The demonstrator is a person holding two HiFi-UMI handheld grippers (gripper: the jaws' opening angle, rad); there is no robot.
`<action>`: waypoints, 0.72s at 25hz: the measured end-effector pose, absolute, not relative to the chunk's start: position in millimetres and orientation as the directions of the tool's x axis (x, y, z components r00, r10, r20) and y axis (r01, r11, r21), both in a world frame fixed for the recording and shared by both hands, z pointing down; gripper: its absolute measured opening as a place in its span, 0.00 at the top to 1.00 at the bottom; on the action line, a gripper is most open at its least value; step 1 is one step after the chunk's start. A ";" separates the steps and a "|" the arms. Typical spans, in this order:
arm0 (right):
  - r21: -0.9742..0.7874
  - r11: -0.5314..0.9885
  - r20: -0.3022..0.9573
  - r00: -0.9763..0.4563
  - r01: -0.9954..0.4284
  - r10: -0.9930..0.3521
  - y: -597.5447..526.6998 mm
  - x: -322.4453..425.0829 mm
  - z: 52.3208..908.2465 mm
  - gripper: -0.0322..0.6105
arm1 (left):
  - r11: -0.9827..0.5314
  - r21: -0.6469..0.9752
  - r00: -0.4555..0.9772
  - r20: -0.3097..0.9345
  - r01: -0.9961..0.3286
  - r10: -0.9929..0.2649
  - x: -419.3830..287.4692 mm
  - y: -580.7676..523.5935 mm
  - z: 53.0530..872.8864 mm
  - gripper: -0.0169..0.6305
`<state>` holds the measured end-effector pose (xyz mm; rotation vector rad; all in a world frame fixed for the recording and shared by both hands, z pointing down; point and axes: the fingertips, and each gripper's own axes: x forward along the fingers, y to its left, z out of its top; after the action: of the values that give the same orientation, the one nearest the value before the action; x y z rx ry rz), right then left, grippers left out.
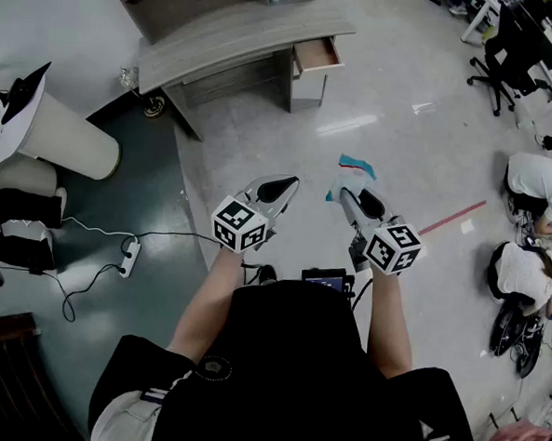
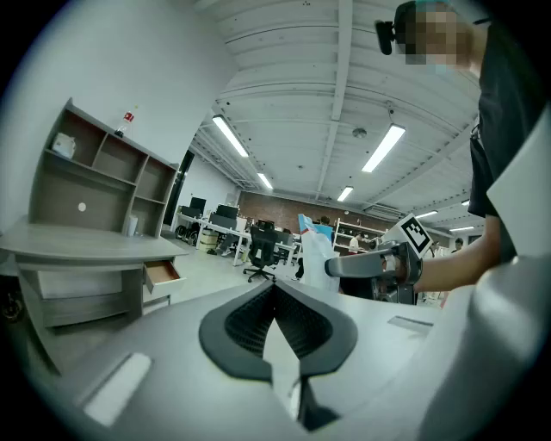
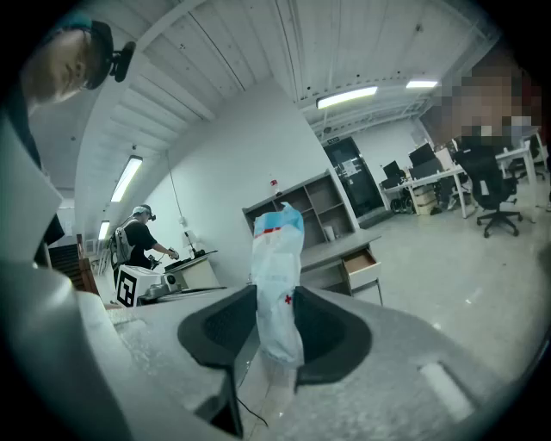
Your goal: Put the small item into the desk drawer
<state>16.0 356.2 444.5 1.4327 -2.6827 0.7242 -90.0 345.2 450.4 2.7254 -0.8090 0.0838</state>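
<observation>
step, as judged: carry. right gripper (image 3: 275, 303) jaws clamp the lower end of a white-and-blue pouch (image 3: 277, 245), upright, off the floor. open drawer (image 1: 318, 56) at the table's (image 1: 233, 37) right end, well apart. next: approach, line pouch over drawer. left gripper (image 2: 275, 291) jaws together, empty. both forearms out, near level.

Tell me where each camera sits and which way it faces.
Head view: on the person's head, facing steeply down; torso, forearms, left tool and right tool show.
Left gripper view: on the left tool, facing along shut jaws toward the desk; right forearm shows.
Right gripper view: on the right tool, facing along jaws clamped on the packet; torso at left.
Shared: all three see the open drawer.
</observation>
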 end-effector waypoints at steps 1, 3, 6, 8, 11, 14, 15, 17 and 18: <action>-0.390 0.473 0.229 -0.581 -0.790 -0.781 356.9 16.4 444.6 0.73 | -0.798 0.263 0.840 0.140 -0.542 -0.524 -88.3 345.7 450.0 0.99; -0.388 0.473 0.235 -0.582 -0.791 -0.779 358.3 16.8 445.0 0.73 | -0.800 0.261 0.841 0.144 -0.541 -0.522 -85.6 347.0 449.5 0.99; -0.387 0.471 0.239 -0.580 -0.792 -0.779 360.9 15.4 446.1 0.73 | -0.800 0.255 0.840 0.156 -0.543 -0.520 -85.1 348.9 451.1 0.99; -0.385 0.471 0.240 -0.578 -0.794 -0.780 361.8 14.8 446.2 0.73 | -0.798 0.256 0.838 0.159 -0.545 -0.521 -85.5 348.7 451.8 0.99; -0.381 0.469 0.240 -0.575 -0.797 -0.782 362.5 15.9 444.7 0.73 | -0.800 0.257 0.841 0.157 -0.542 -0.518 -84.5 348.9 450.3 0.99; -0.386 0.466 0.236 -0.574 -0.796 -0.784 362.9 17.1 443.6 0.73 | -0.809 0.265 0.851 0.144 -0.525 -0.505 -83.2 351.9 447.4 0.99; -0.389 0.465 0.235 -0.574 -0.795 -0.785 363.1 17.1 443.4 0.73 | -0.811 0.270 0.854 0.137 -0.519 -0.501 -83.4 352.9 446.4 0.98; -0.391 0.462 0.235 -0.572 -0.796 -0.786 364.6 17.2 443.9 0.73 | -0.810 0.279 0.856 0.127 -0.515 -0.501 -84.4 354.8 445.0 0.97; -0.392 0.461 0.237 -0.571 -0.796 -0.786 365.5 17.5 444.6 0.73 | -0.809 0.282 0.856 0.125 -0.516 -0.502 -84.7 355.5 444.9 0.97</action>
<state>17.5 365.5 444.6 1.4442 -2.6658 0.7336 -84.7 355.5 444.9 2.7246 -0.7673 0.0634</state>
